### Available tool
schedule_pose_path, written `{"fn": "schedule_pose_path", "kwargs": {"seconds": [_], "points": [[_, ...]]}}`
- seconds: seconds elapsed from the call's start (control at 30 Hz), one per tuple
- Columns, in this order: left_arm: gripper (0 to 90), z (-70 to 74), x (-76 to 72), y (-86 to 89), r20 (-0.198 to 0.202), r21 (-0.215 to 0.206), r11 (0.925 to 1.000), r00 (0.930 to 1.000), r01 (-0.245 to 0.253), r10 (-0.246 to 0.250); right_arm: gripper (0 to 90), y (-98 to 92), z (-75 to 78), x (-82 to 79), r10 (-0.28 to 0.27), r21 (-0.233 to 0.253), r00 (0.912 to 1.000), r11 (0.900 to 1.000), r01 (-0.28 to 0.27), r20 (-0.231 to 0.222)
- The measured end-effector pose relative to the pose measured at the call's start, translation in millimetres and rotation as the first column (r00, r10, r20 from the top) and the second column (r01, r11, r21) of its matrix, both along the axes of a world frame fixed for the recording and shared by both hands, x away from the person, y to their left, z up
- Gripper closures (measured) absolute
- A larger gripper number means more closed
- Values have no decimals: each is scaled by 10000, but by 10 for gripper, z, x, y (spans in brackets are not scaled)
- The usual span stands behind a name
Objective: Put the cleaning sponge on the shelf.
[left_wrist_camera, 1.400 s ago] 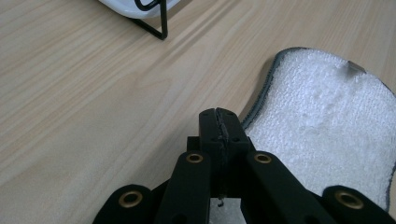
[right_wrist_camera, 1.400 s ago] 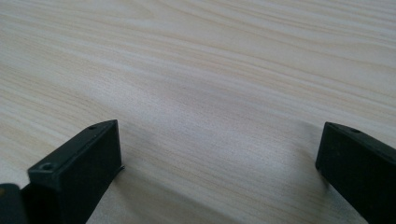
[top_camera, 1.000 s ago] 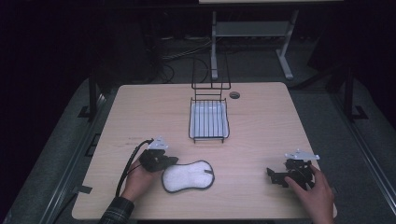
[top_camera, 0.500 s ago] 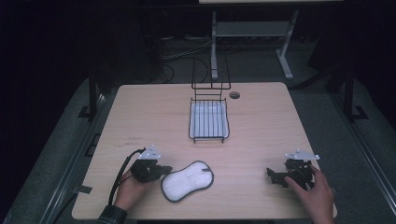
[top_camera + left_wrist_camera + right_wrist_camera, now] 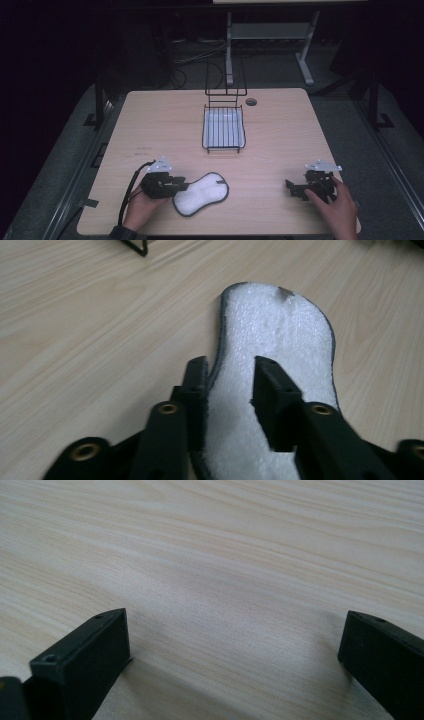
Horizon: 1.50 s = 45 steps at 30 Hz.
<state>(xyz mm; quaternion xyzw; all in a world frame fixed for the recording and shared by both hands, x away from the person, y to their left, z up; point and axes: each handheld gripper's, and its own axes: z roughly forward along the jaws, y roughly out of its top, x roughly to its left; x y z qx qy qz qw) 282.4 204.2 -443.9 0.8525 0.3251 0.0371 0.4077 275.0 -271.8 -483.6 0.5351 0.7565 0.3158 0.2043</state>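
The left gripper (image 5: pixel 181 185) has drawn back toward the table's (image 5: pixel 160 120) near-left edge, its jaws now apart, straddling the edge of the white pad (image 5: pixel 280 365) lying flat. No grip yet, by my judgement. The right gripper (image 5: pixel 294 189) rests unchanged, jaws wide.

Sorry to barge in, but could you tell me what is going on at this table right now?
A person sits at a wooden table with a two-jaw gripper in each hand. The left gripper is at the near end of a white fleecy insole, its jaws straddling the insole's edge but not closed on it. The right gripper rests apart on bare table, jaws wide open and holding nothing. A wire rack stands farther back at the middle.
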Motion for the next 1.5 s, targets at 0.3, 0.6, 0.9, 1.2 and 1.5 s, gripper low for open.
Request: {"fn": "schedule_pose_path", "kwargs": {"seconds": [0.3,0.6,0.9,1.2,1.5], "points": [[341,-2,39,-169,103,-2,9995,9995,314,-313,0,0,0,0,2,-3,10000,10000,-2,1],[159,-47,44,-321,249,386,9974,9978,604,-614,0,0,0,0,-1,-1,10000,10000,1,0],[153,-127,56,-454,253,911,9907,9943,1011,-1038,0,0,0,0,0,-2,10000,10000,0,1],[150,-212,78,-457,-30,980,9905,9953,967,-968,0,0,0,0,1,-1,10000,10000,-1,1],[147,-218,66,-477,47,1218,9884,9958,902,-914,0,0,0,0,1,-3,10000,10000,-1,0]]}}
